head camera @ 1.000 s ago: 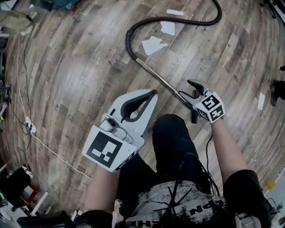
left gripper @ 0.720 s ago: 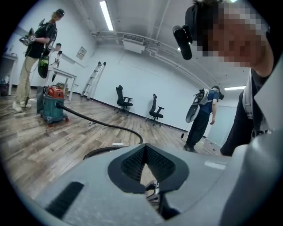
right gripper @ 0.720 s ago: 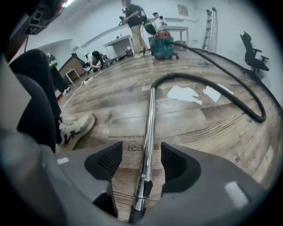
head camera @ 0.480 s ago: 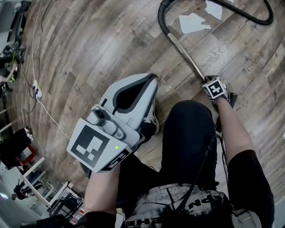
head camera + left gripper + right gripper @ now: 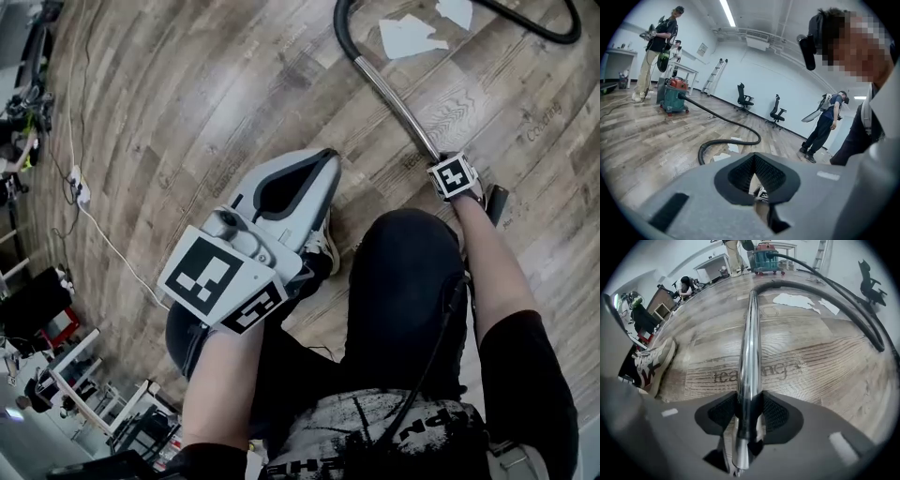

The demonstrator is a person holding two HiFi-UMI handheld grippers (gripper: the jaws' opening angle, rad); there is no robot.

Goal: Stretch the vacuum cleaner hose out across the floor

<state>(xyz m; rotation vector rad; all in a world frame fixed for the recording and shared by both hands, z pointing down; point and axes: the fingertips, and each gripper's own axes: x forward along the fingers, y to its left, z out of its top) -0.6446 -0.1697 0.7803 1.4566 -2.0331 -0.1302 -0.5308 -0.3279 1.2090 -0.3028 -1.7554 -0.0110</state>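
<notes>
A black vacuum hose [image 5: 339,28] curves over the wooden floor and ends in a shiny metal tube [image 5: 398,98]. My right gripper [image 5: 441,161] points steeply down at the near end of that tube. In the right gripper view its jaws have just been closing, and the pads press on the tube [image 5: 751,333] from both sides. The hose [image 5: 825,289] runs back to a green and red vacuum cleaner [image 5: 764,261]. My left gripper [image 5: 323,164] hangs shut and empty above the person's knee, apart from the hose [image 5: 726,123].
White paper scraps [image 5: 408,36] lie beside the hose's bend. A sneaker [image 5: 651,364] stands left of the tube. A thin cable [image 5: 94,225] trails over the floor at the left. Other people, office chairs [image 5: 744,99] and a ladder stand far back near the vacuum cleaner [image 5: 674,96].
My right gripper has dropped from open above the tube's end onto the tube and closed on it. The left gripper has sunk lower, still shut. The head view has shifted.
</notes>
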